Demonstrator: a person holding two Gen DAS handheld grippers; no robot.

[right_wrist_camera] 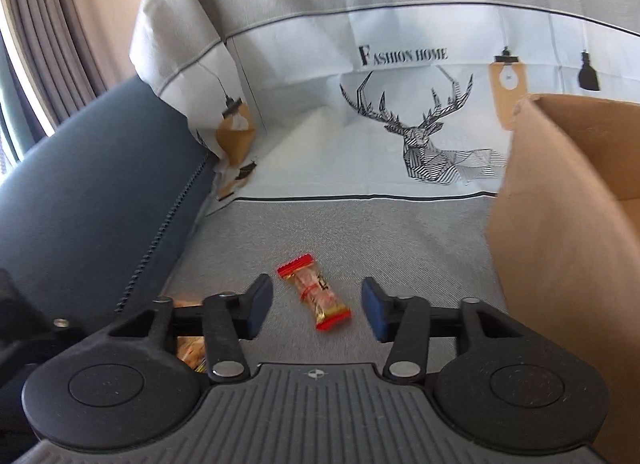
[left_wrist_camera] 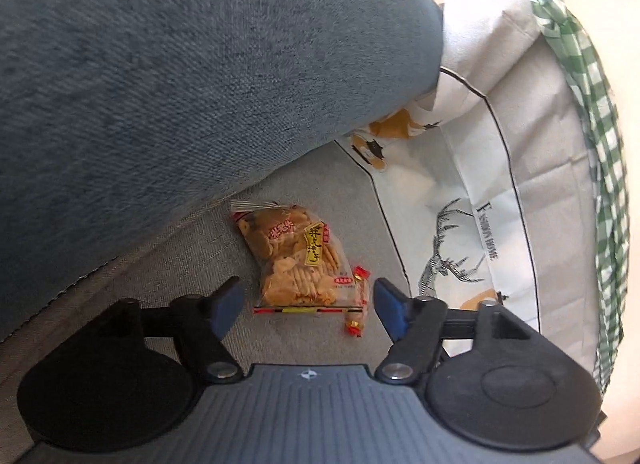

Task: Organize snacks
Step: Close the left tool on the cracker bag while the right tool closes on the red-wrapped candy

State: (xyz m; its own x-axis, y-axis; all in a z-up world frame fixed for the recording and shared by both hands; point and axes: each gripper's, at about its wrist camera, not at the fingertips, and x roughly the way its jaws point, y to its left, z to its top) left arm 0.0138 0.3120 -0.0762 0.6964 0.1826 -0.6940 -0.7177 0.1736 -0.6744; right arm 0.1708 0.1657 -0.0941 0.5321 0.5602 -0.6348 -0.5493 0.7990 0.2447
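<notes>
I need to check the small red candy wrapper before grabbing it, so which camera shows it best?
The right wrist view: the small candy lies whole and unobstructed on the grey seat between the open right gripper fingers. In the left wrist view it shows smaller, partly tucked beside the cracker bag, near the open left gripper.

Domestic living room, seen at sofa level.
A blue upholstered armrest (left_wrist_camera: 180, 76) is bordering a grey seat cushion (right_wrist_camera: 360, 232); a fabric storage bag (right_wrist_camera: 400, 64) printed "Fashion Home" is standing against the back, a cardboard box (right_wrist_camera: 560, 224) is sitting beside it, and pleated curtains (right_wrist_camera: 44, 44) are hanging at left.
</notes>
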